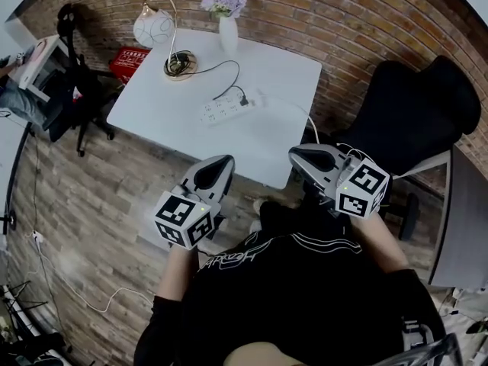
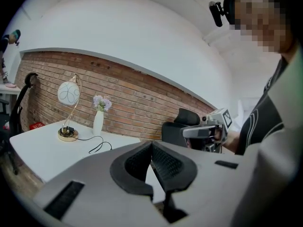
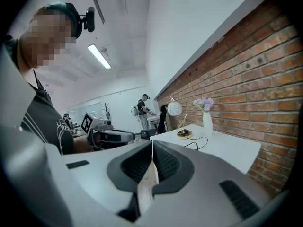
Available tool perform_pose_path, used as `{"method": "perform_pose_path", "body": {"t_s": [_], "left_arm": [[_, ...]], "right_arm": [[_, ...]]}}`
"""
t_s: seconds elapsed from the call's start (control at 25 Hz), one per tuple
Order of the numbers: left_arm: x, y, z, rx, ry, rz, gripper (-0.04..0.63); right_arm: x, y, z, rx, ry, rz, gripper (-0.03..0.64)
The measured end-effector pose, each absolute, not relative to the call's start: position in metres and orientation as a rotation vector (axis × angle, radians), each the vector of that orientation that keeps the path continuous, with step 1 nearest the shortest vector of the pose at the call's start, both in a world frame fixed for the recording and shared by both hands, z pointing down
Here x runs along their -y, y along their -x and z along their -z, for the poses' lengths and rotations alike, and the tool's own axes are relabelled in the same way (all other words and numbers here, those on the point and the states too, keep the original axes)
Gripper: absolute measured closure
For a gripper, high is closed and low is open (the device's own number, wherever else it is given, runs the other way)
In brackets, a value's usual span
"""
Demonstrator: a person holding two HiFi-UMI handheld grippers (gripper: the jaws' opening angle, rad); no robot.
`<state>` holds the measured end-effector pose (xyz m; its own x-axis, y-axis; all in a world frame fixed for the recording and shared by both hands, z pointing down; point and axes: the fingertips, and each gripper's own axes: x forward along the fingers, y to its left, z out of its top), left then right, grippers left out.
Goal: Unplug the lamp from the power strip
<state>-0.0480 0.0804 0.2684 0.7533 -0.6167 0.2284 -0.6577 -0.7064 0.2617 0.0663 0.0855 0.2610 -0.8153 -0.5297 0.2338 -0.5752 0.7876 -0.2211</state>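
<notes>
Jaws together, empty, on left gripper (image 1: 226, 159) and right gripper (image 1: 294, 153). Black lamp plug (image 1: 242, 101) in white oblong plastic power strip (image 1: 223, 110) lies well ahead, betw. both (left marginally nearer); strip runs crosswise.

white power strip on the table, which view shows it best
The head view: the white rectangular power strip lies whole on the white table, a black plug in it. Both gripper views show the black cord but not the strip itself.

White table (image 1: 282, 78): lamp (image 1: 154, 27), flower vase (image 1: 228, 35) at far edge; power strip (image 1: 225, 110) near middle.
</notes>
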Motion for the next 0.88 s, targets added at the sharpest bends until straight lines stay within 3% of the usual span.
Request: {"method": "perform_pose_path", "body": {"t_s": [0.88], "left_arm": [[0.098, 0.081, -0.357, 1.179, -2.472, -0.438, 0.591]], "right_arm": [[0.085, -0.063, -0.321, 2.825, -0.801, -0.599, 0.619]]}}
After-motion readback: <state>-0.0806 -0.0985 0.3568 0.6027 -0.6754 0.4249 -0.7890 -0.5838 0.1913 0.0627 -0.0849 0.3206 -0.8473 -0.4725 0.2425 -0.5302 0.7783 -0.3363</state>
